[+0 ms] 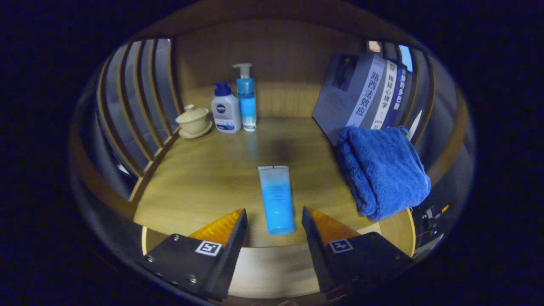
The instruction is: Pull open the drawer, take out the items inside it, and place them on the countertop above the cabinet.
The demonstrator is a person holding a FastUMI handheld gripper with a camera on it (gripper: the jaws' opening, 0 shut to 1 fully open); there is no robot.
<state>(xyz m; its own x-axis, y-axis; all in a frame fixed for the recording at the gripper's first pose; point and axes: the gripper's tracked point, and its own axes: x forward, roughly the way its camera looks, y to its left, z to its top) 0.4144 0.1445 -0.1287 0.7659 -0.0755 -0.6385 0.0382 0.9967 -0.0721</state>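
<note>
A blue and white tube (276, 199) lies flat on the wooden countertop (204, 170), its cap end toward me and resting between my fingertips without touching them. My gripper (274, 216) is open, its fingers spread to either side of the tube's near end. A folded blue towel (382, 172) lies on the countertop to the right of the tube, beyond the right finger.
At the back stand a white pump bottle (225, 109), a tall clear blue pump bottle (246, 97) and a lidded cream cup on a saucer (194, 121). Several books (361, 91) lean behind the towel. Wooden slats (136, 97) wall the left side.
</note>
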